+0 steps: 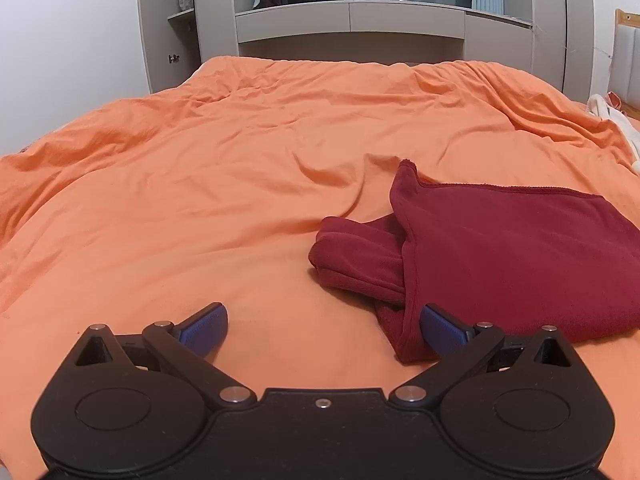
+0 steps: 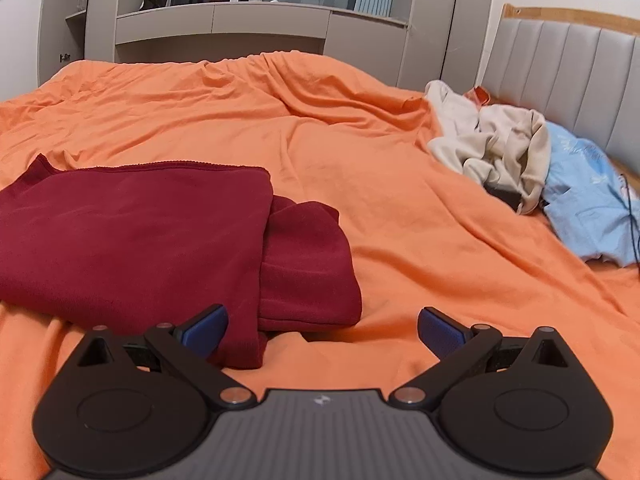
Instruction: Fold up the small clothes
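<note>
While the dark red garment (image 1: 500, 256) lay partly folded on the orange duvet (image 1: 200, 180), the left gripper (image 1: 324, 326) and right gripper (image 2: 323, 326) both gaped wide, holding nothing. Each, I judged, should pinch a near corner evenly before lifting.

Each gripper was a black linkage with two round housings, silver pivot screws and blue textured fingertip pads. The left gripper (image 1: 323, 330) had a plain black base. The right gripper (image 2: 323, 330) had a grey ribbed base bearing a small white mark.
</note>
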`<state>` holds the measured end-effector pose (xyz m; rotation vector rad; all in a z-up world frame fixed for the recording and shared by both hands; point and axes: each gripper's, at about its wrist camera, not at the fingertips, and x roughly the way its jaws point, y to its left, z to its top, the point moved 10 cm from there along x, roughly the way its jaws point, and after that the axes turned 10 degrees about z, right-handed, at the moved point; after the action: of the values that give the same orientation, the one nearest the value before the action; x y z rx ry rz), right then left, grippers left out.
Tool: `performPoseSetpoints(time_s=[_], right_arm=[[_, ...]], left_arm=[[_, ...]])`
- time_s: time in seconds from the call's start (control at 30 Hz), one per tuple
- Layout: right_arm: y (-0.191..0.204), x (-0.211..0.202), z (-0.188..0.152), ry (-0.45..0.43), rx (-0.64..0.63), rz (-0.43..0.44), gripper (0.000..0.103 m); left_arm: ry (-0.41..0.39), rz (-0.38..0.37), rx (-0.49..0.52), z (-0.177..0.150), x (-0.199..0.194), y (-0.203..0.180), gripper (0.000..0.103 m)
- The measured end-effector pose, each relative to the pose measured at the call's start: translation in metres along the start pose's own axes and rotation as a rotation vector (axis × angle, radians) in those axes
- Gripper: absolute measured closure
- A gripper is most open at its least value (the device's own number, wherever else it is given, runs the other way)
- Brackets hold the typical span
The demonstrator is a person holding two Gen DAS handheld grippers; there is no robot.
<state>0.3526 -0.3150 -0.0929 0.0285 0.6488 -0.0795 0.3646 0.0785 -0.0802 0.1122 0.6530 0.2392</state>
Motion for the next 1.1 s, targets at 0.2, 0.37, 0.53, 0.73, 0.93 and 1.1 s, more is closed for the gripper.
performPoseSetpoints(time_s=[0.2, 0.37, 0.53, 0.73, 0.93, 1.1], right_arm=[[0.004, -0.009, 0.004, -0.049, -0.043, -0.063, 0.000], [0.021, -0.027, 0.016, -0.147, -0.172, -0.141, 0.000], [0.046, -0.035, 0.025, -0.212, -0.255, -0.088, 0.000], [0.077, -0.038, 0.025, -0.245, -0.325, 0.010, 0.000], [0.107, -0.035, 0.037, -0.266, -0.375, 0.107, 0.000], [0.136, -0.013, 0.055, -0.247, -0.396, 0.201, 0.000]], left_arm=[[-0.002, 0.013, 0.018, 0.002, -0.001, -0.004, 0.001], [-0.002, 0.015, 0.023, 0.001, -0.001, -0.005, 0.001], [0.006, 0.015, 0.007, 0.002, 0.000, -0.006, 0.001], [0.007, -0.039, -0.034, 0.004, -0.001, -0.009, 0.001], [-0.011, -0.102, -0.005, 0.004, -0.009, -0.031, 0.001], [0.029, -0.151, -0.056, 0.001, -0.004, -0.036, 0.001]])
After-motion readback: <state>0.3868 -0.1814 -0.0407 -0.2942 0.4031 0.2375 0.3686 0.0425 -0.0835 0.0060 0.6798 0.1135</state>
